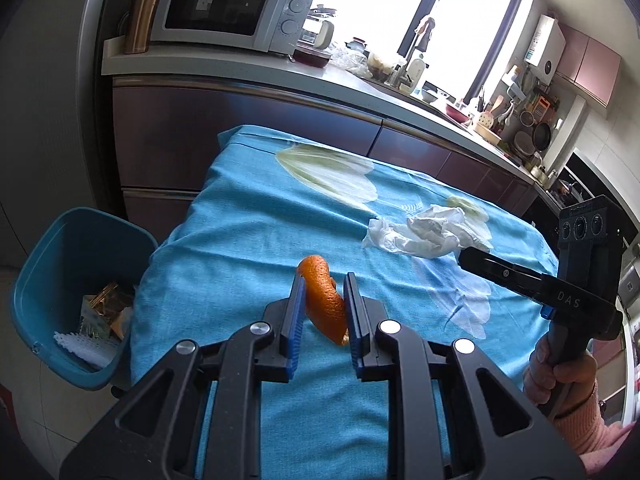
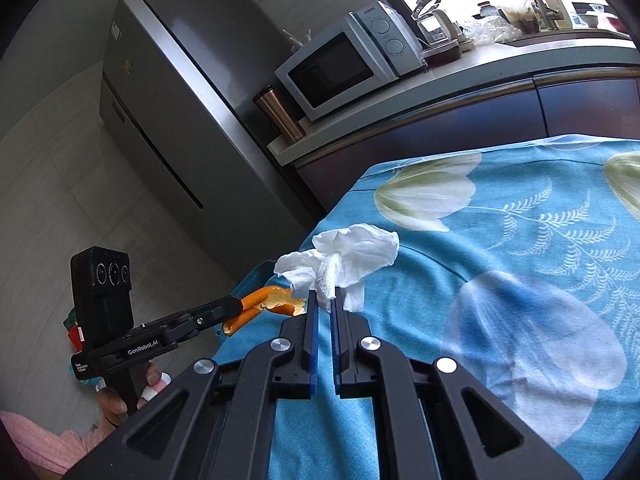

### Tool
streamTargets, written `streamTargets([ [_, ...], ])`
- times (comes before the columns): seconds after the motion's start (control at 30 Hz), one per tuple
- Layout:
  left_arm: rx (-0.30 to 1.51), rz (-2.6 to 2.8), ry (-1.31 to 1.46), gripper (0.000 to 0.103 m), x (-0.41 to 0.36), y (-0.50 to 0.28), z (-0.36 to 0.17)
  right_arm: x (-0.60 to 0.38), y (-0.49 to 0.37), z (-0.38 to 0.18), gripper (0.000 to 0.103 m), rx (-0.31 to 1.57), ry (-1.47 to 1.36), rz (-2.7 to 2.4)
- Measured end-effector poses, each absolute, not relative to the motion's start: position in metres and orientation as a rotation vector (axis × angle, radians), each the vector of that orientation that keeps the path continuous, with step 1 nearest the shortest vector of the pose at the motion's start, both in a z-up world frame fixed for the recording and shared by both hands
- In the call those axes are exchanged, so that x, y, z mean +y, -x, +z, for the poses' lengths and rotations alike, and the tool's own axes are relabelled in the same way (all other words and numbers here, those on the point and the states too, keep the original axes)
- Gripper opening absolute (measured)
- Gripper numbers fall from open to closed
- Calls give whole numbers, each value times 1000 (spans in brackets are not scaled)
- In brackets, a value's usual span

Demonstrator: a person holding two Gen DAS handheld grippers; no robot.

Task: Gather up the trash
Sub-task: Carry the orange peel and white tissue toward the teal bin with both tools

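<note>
A curled orange peel (image 1: 322, 304) is clamped between the blue pads of my left gripper (image 1: 324, 282), which is shut on it above the near left part of the blue flowered tablecloth (image 1: 248, 240). The right wrist view shows the same peel (image 2: 272, 298) at the left gripper's tip (image 2: 237, 305). My right gripper (image 2: 325, 295) is shut on a crumpled white tissue (image 2: 352, 252). In the left wrist view that tissue (image 1: 420, 232) bunches at the right gripper's tip (image 1: 466, 258) over the cloth. A blue trash bin (image 1: 60, 264) stands on the floor left of the table, with wrappers inside.
A kitchen counter (image 1: 248, 68) runs behind the table with a microwave (image 1: 228, 8), a copper tumbler (image 1: 142, 12) and a cluttered sink area. A grey fridge (image 2: 172, 92) stands at the left. A hand (image 1: 560, 372) holds the right gripper's handle.
</note>
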State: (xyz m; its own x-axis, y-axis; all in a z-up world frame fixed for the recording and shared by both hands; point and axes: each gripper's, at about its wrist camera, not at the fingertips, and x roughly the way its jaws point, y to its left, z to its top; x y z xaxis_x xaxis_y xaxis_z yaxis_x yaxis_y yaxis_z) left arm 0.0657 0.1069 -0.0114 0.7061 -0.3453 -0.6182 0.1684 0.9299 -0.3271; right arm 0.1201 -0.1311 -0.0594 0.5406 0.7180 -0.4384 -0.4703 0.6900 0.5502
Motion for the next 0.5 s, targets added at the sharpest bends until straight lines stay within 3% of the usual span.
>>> streamTargets([
  [0.5,691,-155,318,20,184,-41,-7,-63,-130,-58,5,743,-320,854],
])
